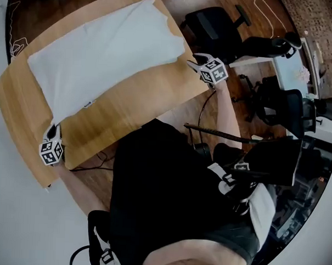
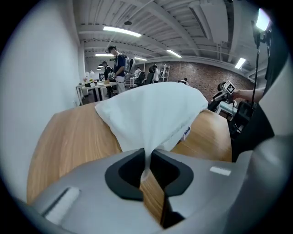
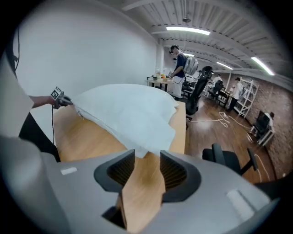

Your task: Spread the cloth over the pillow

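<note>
A white cloth [image 1: 109, 50] lies over a bulging white pillow on the wooden table [image 1: 128, 111]. The pillow's small label [image 2: 187, 132] peeks out under the cloth's near edge. My left gripper [image 1: 52, 132] is at the cloth's near left corner; in the left gripper view its jaws [image 2: 146, 157] pinch a fold of the cloth [image 2: 151, 114]. My right gripper [image 1: 193, 63] is at the cloth's right corner by the table edge. In the right gripper view it [image 3: 146, 157] stands open, and the cloth's corner [image 3: 139, 148] hangs just at the jaw tips, not pressed.
Black office chairs [image 1: 214, 27] and a white desk [image 1: 279, 57] stand to the right of the table on the wooden floor. The person's body in black [image 1: 169, 190] is at the table's near edge. People work at desks [image 2: 114, 68] far behind.
</note>
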Motion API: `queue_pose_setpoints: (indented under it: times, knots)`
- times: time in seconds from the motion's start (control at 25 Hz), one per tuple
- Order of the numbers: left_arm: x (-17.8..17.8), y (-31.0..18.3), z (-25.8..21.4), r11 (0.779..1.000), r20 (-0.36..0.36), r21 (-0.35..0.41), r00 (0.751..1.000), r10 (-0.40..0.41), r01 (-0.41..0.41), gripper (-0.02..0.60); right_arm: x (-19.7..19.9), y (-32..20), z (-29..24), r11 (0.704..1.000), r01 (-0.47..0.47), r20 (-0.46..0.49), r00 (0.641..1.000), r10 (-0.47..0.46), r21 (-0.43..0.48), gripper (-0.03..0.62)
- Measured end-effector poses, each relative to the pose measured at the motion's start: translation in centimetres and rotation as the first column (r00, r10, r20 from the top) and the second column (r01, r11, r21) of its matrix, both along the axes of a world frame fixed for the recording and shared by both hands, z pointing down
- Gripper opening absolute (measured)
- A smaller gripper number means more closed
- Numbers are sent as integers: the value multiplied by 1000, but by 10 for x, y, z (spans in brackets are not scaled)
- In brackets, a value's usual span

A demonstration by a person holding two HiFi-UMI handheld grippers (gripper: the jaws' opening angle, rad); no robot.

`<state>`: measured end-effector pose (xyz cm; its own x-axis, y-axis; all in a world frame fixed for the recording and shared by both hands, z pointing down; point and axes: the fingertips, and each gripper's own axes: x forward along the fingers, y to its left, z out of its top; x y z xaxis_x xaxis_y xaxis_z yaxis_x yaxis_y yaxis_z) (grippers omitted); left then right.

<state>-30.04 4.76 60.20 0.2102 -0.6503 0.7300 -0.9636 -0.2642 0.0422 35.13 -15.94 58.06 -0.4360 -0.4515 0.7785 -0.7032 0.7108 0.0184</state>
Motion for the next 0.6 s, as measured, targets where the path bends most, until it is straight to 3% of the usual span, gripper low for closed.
queue_pose_setpoints:
  times: [0.16, 0.24, 0.44, 0.48, 0.56, 0.6]
  knots:
    - [-2, -6, -24, 998, 44, 25, 998, -51, 50, 35, -6, -28, 28, 982, 183, -164, 968, -189, -52, 280]
    - [1, -5, -26, 999, 65, 13, 997, -51, 50, 35, -5, -36, 45, 970, 223, -207, 949, -239, -97, 308]
    - [2, -6, -25, 999, 91, -14, 995, -50, 52, 35, -3, -73, 64, 968, 188, -80, 976, -204, -169, 307]
    - [3, -6, -25, 999, 95, -15, 994, -49, 51, 35, -5, -73, 69, 952, 215, -44, 972, -229, -218, 292]
    - [8, -8, -29, 999, 96, -14, 995, -42, 43, 35, -9, -59, 68, 897, 304, 32, 950, -310, -321, 2]
    - [9, -11, -32, 999, 93, -8, 995, -36, 37, 35, -8, -51, 61, 870, 344, 55, 936, -348, -353, 2]
